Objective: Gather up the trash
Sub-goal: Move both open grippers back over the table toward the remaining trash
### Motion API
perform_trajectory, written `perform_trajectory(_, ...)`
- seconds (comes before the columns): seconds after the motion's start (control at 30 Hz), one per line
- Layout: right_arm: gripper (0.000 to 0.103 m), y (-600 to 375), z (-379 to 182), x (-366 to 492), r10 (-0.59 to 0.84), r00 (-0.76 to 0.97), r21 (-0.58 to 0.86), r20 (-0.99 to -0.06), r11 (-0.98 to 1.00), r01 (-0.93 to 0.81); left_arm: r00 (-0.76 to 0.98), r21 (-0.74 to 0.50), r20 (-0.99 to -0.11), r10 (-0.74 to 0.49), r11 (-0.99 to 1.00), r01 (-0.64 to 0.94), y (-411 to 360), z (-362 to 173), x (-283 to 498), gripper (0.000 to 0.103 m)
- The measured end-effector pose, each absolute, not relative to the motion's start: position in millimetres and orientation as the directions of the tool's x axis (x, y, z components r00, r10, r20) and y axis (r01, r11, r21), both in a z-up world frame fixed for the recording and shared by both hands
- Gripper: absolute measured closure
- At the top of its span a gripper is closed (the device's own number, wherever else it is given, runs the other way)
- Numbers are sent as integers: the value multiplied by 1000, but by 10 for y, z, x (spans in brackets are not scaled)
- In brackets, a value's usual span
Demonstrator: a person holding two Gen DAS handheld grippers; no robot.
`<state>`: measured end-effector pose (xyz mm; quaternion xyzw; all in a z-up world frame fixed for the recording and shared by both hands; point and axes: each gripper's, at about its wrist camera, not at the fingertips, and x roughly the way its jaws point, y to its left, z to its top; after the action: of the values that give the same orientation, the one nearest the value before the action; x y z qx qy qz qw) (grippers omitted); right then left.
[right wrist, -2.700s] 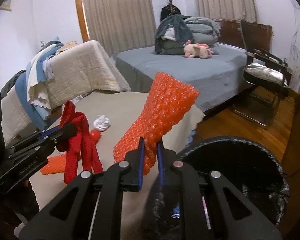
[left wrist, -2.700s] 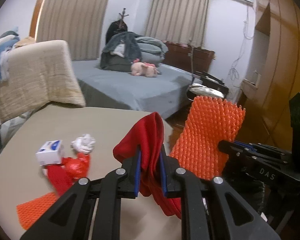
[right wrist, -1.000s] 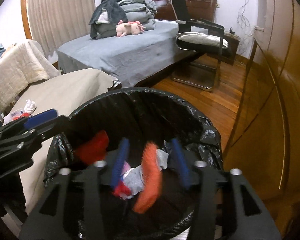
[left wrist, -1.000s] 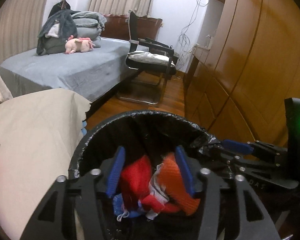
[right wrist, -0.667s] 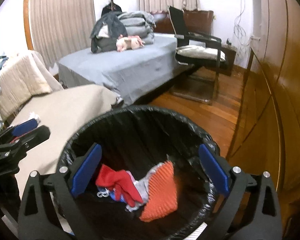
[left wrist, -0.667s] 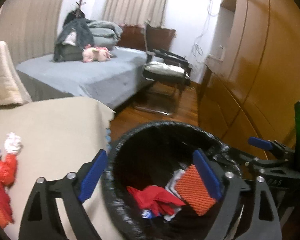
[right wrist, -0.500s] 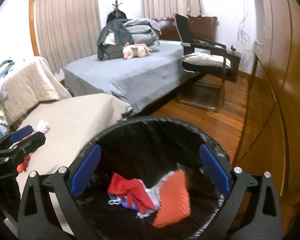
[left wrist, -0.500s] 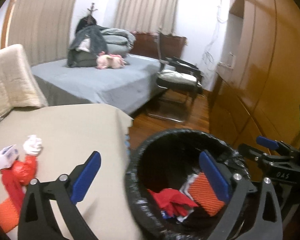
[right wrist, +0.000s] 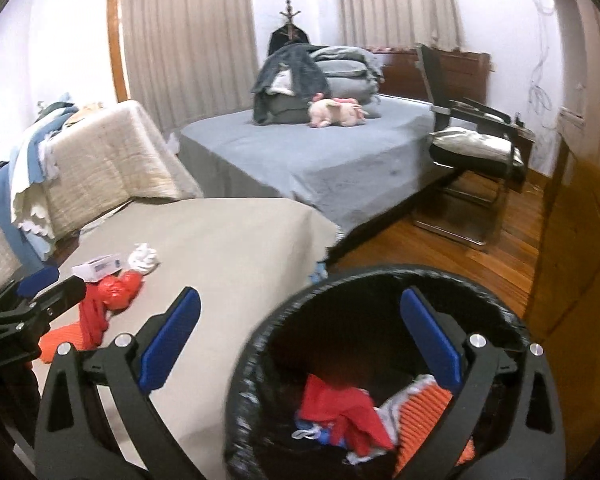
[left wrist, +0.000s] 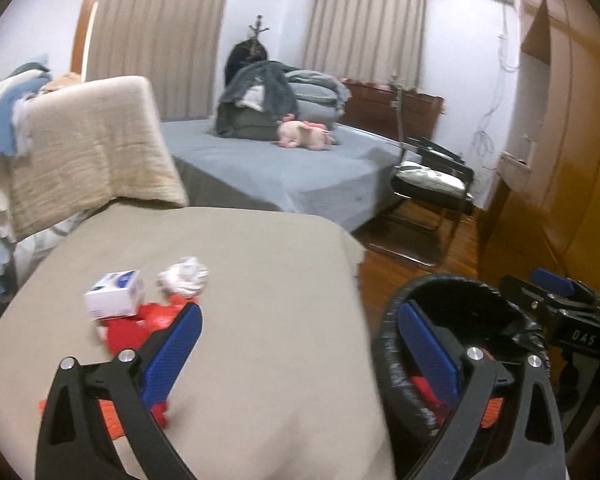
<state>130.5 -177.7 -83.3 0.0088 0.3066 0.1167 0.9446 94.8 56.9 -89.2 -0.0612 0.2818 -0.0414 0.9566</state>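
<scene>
My left gripper (left wrist: 300, 352) is open and empty, over the beige-covered table (left wrist: 268, 280) beside the bin. Ahead of its left finger lie a white box (left wrist: 114, 294), a crumpled white paper (left wrist: 184, 278), a red plastic bag (left wrist: 134, 330) and an orange bubble-wrap piece (left wrist: 108, 416). My right gripper (right wrist: 300, 340) stands open and empty above the black-lined bin (right wrist: 256, 344). In the bin lie a red cloth (right wrist: 340, 404) and orange bubble wrap (right wrist: 420, 416). The same box (right wrist: 98, 266), paper (right wrist: 143, 258) and red bag (right wrist: 116, 292) show in the right wrist view.
A grey bed (right wrist: 320, 160) with folded clothes and a pink plush toy stands behind the table. A black chair (right wrist: 472, 148) is at the right, on the wooden floor (right wrist: 480, 256). A blanket-draped seat (left wrist: 92, 152) is at the left; wooden cupboards line the right.
Both grippers opened wide and let the red cloth and the orange bubble wrap drop into the bin. Both then rose and swung left, towards the table.
</scene>
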Motion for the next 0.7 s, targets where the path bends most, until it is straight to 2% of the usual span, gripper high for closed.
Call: perform_trajectory(0.7, 6, -646, -1074, 1644, 340, 731, 100, -591, 931, -352, 825, -113, -560, 73, 980, -164, 1630, -1114, 825, 6)
